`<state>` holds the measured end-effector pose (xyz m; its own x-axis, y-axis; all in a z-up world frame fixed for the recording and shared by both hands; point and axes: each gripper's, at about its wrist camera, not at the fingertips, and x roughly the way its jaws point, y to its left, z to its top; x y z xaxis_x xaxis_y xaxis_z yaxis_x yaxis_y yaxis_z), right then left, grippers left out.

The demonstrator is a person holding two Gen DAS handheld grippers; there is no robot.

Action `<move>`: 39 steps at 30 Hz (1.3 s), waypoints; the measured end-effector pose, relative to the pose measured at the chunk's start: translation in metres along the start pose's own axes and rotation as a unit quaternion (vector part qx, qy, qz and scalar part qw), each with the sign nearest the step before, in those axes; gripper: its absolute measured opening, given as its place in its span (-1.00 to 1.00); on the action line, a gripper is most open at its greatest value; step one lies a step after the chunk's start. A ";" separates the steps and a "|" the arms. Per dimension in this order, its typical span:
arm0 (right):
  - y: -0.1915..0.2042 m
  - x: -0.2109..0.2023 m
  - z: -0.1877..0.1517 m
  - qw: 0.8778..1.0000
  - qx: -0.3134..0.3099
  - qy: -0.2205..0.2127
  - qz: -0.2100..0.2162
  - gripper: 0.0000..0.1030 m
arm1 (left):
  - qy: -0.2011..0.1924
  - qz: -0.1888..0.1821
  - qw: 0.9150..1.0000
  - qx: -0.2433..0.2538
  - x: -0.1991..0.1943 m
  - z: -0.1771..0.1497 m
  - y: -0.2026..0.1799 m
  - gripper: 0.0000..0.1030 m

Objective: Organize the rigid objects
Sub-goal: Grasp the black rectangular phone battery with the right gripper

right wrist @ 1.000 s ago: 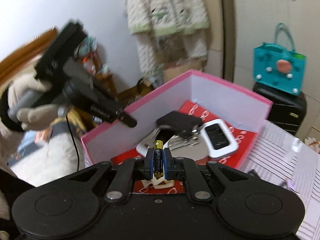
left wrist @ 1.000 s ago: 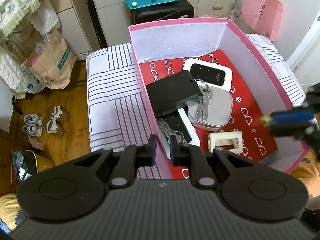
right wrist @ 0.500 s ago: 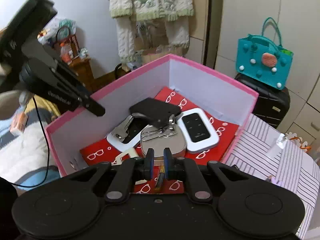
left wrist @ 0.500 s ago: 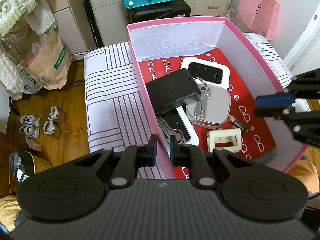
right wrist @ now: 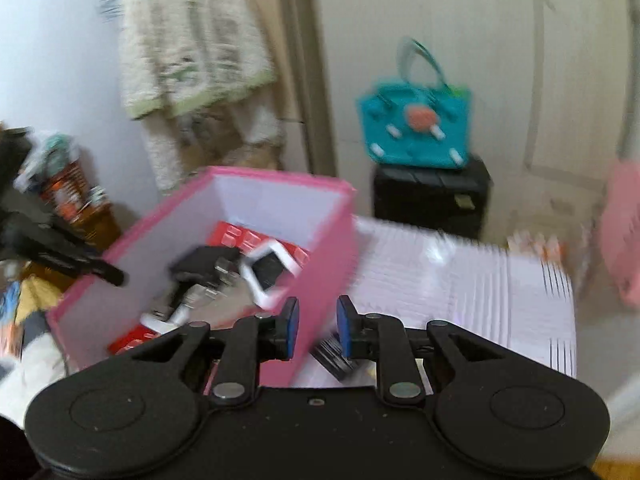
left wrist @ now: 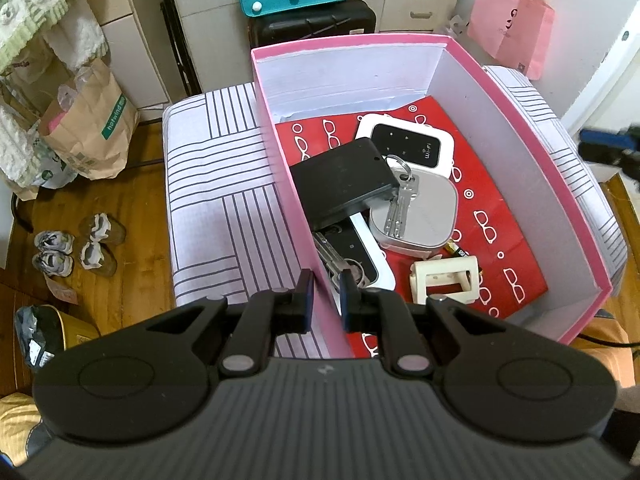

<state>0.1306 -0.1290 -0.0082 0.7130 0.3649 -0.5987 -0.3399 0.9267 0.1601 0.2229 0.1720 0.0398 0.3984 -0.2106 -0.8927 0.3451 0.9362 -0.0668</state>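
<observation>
A: Where do we stand with the pink box (left wrist: 460, 46)?

B: Our left tongs (left wrist: 324, 300) sit closed down over its near-left wall (left wrist: 298, 208), one finger outside and one inside. We judge that this grip steadies the box on the striped cushion (left wrist: 216, 184) while things go in.

A: And what lies in it?

B: On the red paper with the glasses print (left wrist: 500, 208) we see a black flat case (left wrist: 344, 182) leaning across a white Wi-Fi device (left wrist: 406, 146), a bunch of keys (left wrist: 400, 208) resting on a silver rounded tin (left wrist: 424, 216), a second white device (left wrist: 360, 252) partly under the case, and a cream plastic clip (left wrist: 444, 280) near the front. A small battery (left wrist: 456, 249) pokes out just behind the clip, touching the tin's edge or very close to it; we cannot tell which.

A: The right tongs?

B: Our right tongs (right wrist: 317, 326) are opening, and nothing sits between the blue pads (right wrist: 291, 326). That view is blurred, and it shows the tongs outside the box, over its right wall and the cushion. A dark ribbed thing (right wrist: 330, 354) lies on the cushion just below the fingers; we cannot say what it is.

A: So it could be next?

B: That is our guess: free tongs beside a loose object, with the box held ready for it.
</observation>
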 end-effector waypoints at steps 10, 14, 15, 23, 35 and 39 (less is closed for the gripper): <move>-0.016 0.052 -0.041 0.998 -0.023 0.054 -0.016 -0.29 | 0.001 -0.003 1.000 0.002 0.001 0.000 0.000 -0.76; -0.006 0.072 -0.044 0.992 -0.099 0.077 -0.021 -0.28 | -0.001 -0.006 1.000 0.000 0.001 0.000 0.001 -0.76; -0.003 0.076 -0.045 0.990 -0.117 0.079 -0.016 -0.27 | -0.002 -0.007 1.000 -0.002 0.001 -0.001 0.002 -0.76; 0.000 0.090 -0.036 0.978 -0.203 0.051 0.006 0.21 | 0.001 -0.001 1.000 0.000 0.001 0.000 -0.001 -0.76; -0.040 0.120 -0.026 0.988 -0.136 0.056 0.043 0.43 | 0.006 -0.008 1.000 -0.004 0.003 0.001 0.002 -0.76; -0.043 0.127 -0.025 0.989 -0.131 0.050 0.046 0.58 | 0.006 -0.013 1.000 -0.009 0.003 0.002 0.005 -0.76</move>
<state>0.2205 -0.1247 -0.1106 0.6125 0.4239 -0.6672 -0.5566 0.8306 0.0167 0.2275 0.1754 0.0379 0.3785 -0.2318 -0.8961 0.3398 0.9353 -0.0983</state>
